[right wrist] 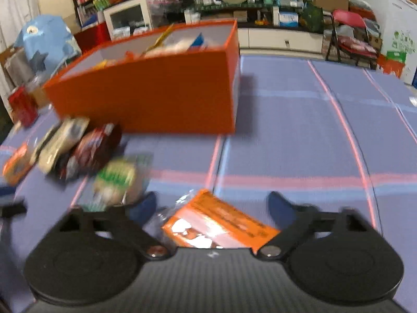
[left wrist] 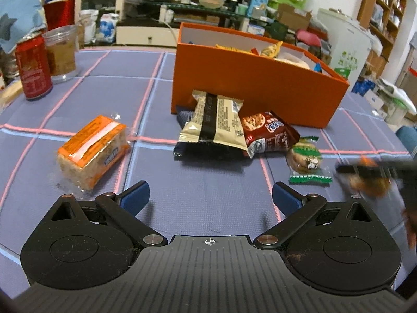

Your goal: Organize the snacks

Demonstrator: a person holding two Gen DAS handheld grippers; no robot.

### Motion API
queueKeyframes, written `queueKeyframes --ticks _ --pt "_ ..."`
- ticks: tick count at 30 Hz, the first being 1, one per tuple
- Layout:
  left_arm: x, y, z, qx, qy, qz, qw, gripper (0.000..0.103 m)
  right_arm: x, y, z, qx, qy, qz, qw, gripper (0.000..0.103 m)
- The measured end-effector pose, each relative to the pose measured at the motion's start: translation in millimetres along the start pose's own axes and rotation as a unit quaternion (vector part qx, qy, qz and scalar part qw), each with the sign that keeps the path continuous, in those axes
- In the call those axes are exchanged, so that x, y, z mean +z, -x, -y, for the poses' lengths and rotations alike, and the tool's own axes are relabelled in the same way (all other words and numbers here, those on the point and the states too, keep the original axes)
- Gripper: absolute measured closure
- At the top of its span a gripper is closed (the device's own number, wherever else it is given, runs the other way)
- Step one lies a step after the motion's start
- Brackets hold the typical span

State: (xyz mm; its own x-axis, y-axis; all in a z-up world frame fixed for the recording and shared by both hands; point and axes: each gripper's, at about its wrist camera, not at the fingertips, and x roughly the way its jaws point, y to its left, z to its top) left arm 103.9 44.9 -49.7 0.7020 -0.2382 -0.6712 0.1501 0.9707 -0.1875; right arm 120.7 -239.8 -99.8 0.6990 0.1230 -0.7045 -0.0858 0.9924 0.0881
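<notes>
My left gripper [left wrist: 210, 193] hovers open over the blue checked cloth with nothing between its fingers. Ahead of it lie an orange rice-cracker pack [left wrist: 93, 151], a beige and black packet [left wrist: 213, 122], a red cookie bag [left wrist: 268, 133] and a green-wrapped cookie [left wrist: 305, 159]. Behind them stands the orange box [left wrist: 260, 91], holding several snacks. My right gripper [right wrist: 212, 204] is open and low over the table. An orange packet [right wrist: 219, 224] lies between its fingers, and the pads do not visibly press on it. The orange box [right wrist: 156, 96] sits ahead and to its left.
A red can [left wrist: 32, 67] and a plastic cup [left wrist: 61, 52] stand at the table's far left. The right gripper shows blurred at the right edge [left wrist: 375, 169]. A cluttered shelf, a red chair [right wrist: 349, 31] and cabinets lie beyond the table.
</notes>
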Motion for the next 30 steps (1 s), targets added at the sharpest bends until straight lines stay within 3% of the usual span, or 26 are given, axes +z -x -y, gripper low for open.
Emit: queueKeyframes --ticks 4,6,9,13,17,20,24,30 --pt "0.0 3.5 -1.7 -0.007 0.007 0.003 0.9999 0.025 -40.7 27.5 -21.7 -0.014 0.064 0.020 0.998 0.010" --pt "0.8 5.8 -2.8 -0.004 0.006 0.007 1.0000 0.025 -41.1 34.0 -21.7 0.010 0.060 0.017 0.998 0.010" --pt "4.9 14.8 -12.0 0.023 -0.006 0.027 0.9994 0.025 -39.2 41.8 -16.2 0.031 0.048 0.030 0.998 0.010" --pt "18.6 27.2 -39.8 0.071 -0.035 0.061 0.9950 0.022 -35.7 33.3 -3.5 0.026 0.030 0.023 0.999 0.010" --pt "35.9 18.6 -70.0 0.052 -0.047 0.034 0.9970 0.022 -35.2 30.9 4.5 0.021 0.008 0.027 0.999 0.010" --pt "47.6 8.0 -76.2 0.031 -0.021 0.023 0.9990 0.022 -35.9 31.0 9.0 0.026 -0.017 0.039 0.999 0.010" --pt "68.9 -10.9 -52.9 -0.052 -0.002 0.025 0.9983 0.022 -33.8 30.9 18.4 0.044 -0.042 0.046 0.997 0.010" --pt "89.4 -71.5 -7.4 -0.048 -0.030 -0.018 0.9982 0.025 -31.3 32.3 43.2 0.095 -0.118 0.051 0.987 0.010"
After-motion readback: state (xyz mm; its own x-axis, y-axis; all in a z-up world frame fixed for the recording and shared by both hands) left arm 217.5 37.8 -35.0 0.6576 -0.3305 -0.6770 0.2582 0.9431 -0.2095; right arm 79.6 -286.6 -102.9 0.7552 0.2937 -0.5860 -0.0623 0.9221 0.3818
